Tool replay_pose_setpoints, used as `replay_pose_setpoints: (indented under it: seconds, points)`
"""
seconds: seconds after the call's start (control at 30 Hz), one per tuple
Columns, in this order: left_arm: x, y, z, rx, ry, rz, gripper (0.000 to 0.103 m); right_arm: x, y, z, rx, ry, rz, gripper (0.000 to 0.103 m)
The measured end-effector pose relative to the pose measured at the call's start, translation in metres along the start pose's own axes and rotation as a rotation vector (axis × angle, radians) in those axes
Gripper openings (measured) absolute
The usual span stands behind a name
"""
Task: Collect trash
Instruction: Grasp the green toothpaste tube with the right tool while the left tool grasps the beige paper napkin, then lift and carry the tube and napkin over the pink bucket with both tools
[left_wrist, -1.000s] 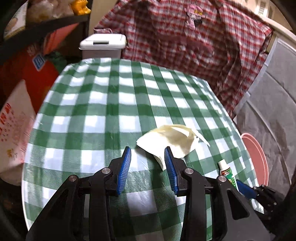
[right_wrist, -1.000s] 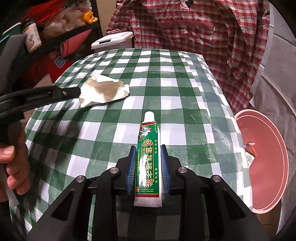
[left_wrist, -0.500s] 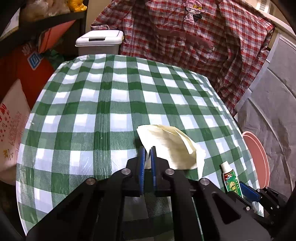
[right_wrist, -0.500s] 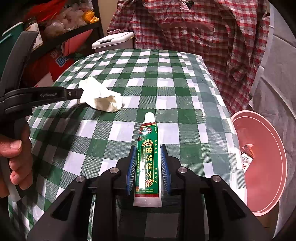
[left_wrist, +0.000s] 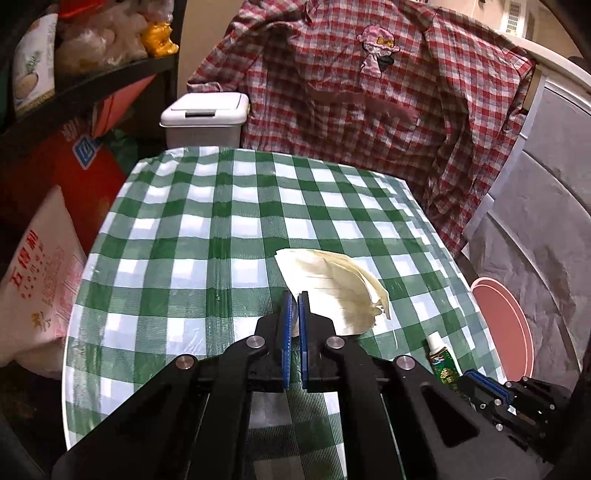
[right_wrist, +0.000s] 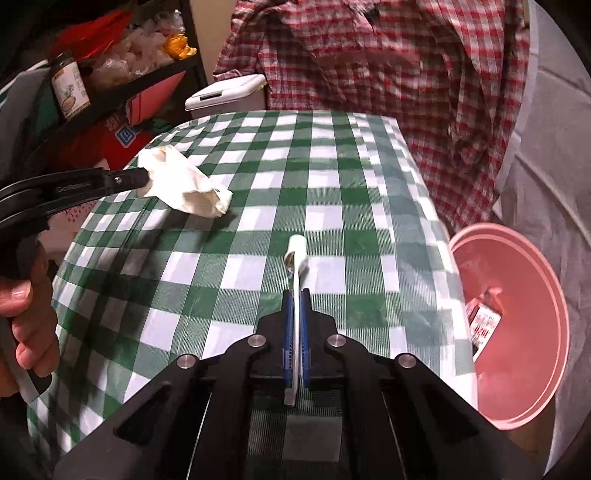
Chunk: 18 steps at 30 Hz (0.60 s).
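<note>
My left gripper (left_wrist: 293, 301) is shut on a crumpled cream paper napkin (left_wrist: 336, 291) and holds it lifted above the green-checked table (left_wrist: 207, 236); the napkin also shows in the right wrist view (right_wrist: 184, 184). My right gripper (right_wrist: 295, 295) is shut on a green and white tube (right_wrist: 297, 258), turned on edge and raised off the cloth. The tube also shows in the left wrist view (left_wrist: 441, 360). A pink basin (right_wrist: 517, 325) with a wrapper (right_wrist: 482, 321) inside stands beyond the table's right edge.
A white lidded bin (left_wrist: 205, 120) stands behind the table. A red plaid shirt (left_wrist: 369, 88) hangs at the back. Shelves with bags and jars (left_wrist: 74, 55) and a rice sack (left_wrist: 33, 291) are on the left.
My left gripper closed on the napkin and lifted it off the table. My right gripper closed on the tube and raised it, turning it on edge.
</note>
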<state>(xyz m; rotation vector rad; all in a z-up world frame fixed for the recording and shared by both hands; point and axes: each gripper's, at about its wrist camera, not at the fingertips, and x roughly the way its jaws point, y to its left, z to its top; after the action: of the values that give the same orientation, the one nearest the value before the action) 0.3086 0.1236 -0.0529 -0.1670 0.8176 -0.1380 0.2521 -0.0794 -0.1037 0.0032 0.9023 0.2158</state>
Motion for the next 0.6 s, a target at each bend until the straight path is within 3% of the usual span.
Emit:
replay_pose_setpoints:
  seconds: [0.1,0.17,0.23,0.6]
  points:
    - [-0.009,-0.001,0.0,0.006,-0.012,0.004,0.004,0.001,-0.005,-0.001,0.022,0.009,0.016,0.012]
    - [-0.015,0.0,-0.001,0.005,-0.02,0.006,0.004,0.003,-0.005,-0.002,0.015,0.021,0.049,0.025]
    - [-0.021,0.001,0.0,0.002,-0.029,0.006,0.004,0.006,-0.001,-0.003,-0.01,0.02,0.054,0.03]
    - [-0.035,0.003,0.003,0.004,-0.061,-0.005,0.004,0.02,0.002,-0.005,-0.038,0.046,-0.042,0.029]
